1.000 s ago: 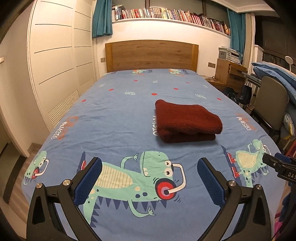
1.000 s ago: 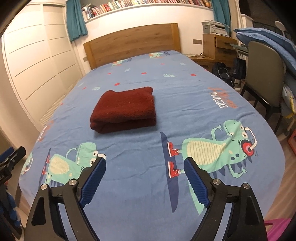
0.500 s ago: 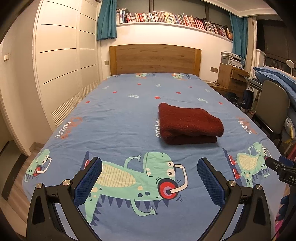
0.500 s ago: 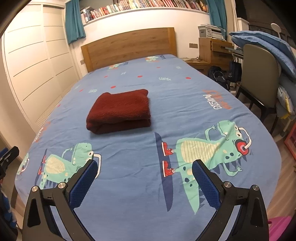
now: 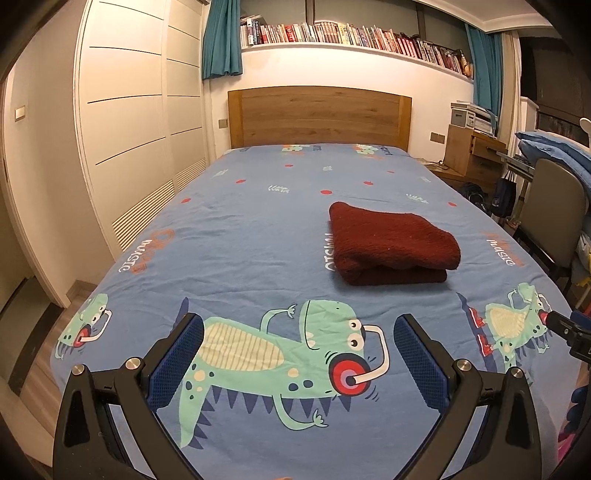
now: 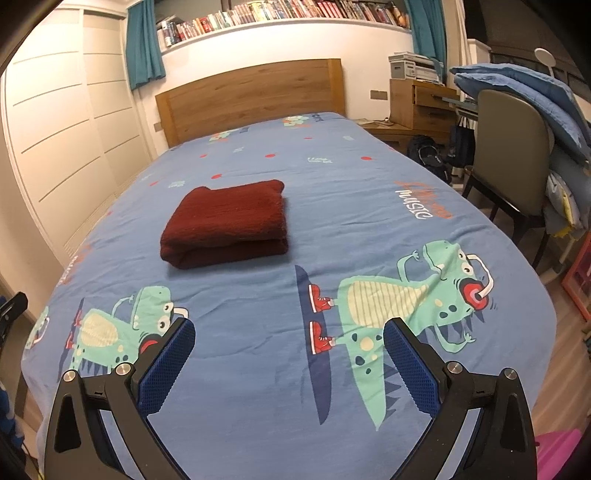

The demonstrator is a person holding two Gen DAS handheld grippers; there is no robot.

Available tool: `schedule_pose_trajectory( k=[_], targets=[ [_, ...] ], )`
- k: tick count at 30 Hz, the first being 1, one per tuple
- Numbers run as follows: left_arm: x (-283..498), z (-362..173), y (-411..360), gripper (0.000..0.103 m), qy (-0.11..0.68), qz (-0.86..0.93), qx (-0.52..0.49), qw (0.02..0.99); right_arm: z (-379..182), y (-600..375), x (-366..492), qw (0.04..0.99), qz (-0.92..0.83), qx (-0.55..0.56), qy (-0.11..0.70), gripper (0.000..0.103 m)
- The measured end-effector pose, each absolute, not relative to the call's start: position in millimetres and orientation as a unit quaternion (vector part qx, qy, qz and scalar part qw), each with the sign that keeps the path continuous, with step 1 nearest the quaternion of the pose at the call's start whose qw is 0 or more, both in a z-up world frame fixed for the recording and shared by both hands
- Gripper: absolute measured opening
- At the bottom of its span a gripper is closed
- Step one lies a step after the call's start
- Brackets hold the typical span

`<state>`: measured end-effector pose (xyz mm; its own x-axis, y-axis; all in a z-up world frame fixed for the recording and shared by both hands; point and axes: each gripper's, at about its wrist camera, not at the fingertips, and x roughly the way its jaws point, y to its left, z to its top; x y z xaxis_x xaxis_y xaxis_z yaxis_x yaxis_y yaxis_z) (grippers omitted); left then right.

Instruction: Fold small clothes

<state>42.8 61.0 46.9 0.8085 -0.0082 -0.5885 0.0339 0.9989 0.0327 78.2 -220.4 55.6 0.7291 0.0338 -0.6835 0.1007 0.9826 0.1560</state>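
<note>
So I've got both claws hanging over the near end of the bed [image 5: 240, 229]. Left claw [image 5: 298, 341] and right claw [image 6: 289, 341] are spread wide, nothing between them. The folded dark red garment [image 5: 391, 242] sits mid-bed, well beyond them, nothing in the way. A chair [image 6: 511, 155] piled with blue bedding [image 6: 524, 88] stands right of the bed, bookshelf [image 5: 351, 35] above the headboard [image 5: 319, 116]. The sheet reads "music" in places.

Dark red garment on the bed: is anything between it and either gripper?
Nothing visible. Only bare blue bedsheet lies between the folded dark red garment and the open left gripper or open right gripper.
</note>
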Motion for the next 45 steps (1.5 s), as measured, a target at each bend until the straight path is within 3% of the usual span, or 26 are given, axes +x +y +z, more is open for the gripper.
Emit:
schedule_pose_trajectory(
  k=[45],
  targets=[
    [47.1,31.5,71.4,0.102,0.324,-0.004,0.019,0.946,45.3,-236.2,74.6,0.923,-0.050,0.086,0.371,0.102]
  ],
)
